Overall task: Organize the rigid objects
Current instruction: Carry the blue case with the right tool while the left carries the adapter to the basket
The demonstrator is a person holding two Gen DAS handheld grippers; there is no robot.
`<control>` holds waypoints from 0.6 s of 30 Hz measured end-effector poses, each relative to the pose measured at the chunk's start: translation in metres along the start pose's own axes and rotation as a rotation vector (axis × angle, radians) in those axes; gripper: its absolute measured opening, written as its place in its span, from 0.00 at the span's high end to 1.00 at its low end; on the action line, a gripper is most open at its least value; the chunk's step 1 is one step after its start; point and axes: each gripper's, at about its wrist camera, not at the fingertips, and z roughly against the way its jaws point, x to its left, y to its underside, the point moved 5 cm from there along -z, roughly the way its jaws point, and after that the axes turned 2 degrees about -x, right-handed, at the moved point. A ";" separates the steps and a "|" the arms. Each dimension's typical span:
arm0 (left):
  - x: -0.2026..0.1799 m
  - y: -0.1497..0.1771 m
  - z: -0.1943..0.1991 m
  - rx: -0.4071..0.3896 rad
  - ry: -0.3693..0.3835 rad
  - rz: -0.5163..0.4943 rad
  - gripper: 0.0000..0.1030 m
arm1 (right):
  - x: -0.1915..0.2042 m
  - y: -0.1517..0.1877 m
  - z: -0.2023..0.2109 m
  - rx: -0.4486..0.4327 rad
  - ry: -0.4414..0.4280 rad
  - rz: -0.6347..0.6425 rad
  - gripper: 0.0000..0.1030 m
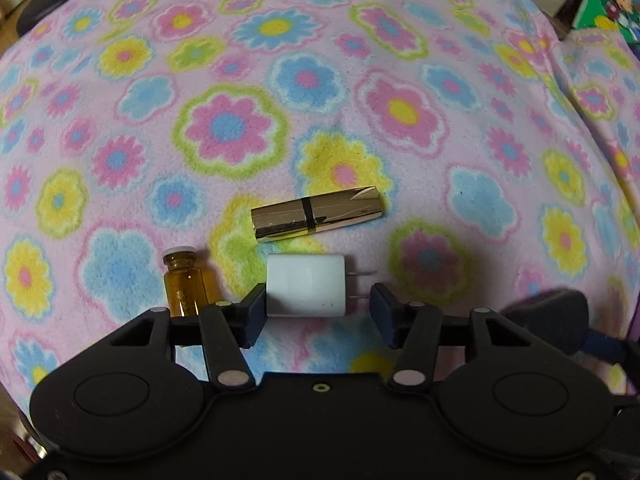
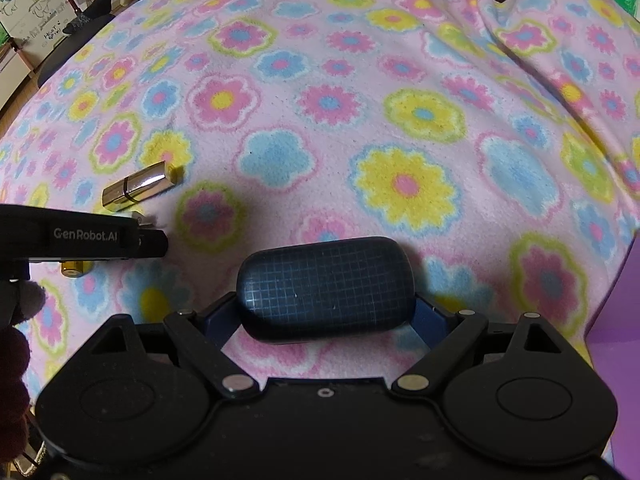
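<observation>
While both claws sit low over the flowered blanket [image 1: 360, 40], each brackets one object.

Left gripper [image 1: 318, 306] gapes wide around the white charger [image 1: 306, 286], left finger touching it, right finger apart. Right gripper [image 2: 326, 320] clamps the dark blue case [image 2: 326, 286]. Beside the charger stand an amber vial [image 1: 184, 282], liquid inside, and a gold tube [image 1: 318, 214].

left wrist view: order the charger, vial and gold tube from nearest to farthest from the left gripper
1. charger, between the open fingers of the left gripper
2. vial, upright just outside the left finger
3. gold tube, lying beyond the charger
</observation>
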 end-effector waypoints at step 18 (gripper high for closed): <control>0.118 0.077 0.134 -0.114 -0.101 0.231 0.49 | 0.118 0.023 0.085 -0.108 -0.165 0.226 0.13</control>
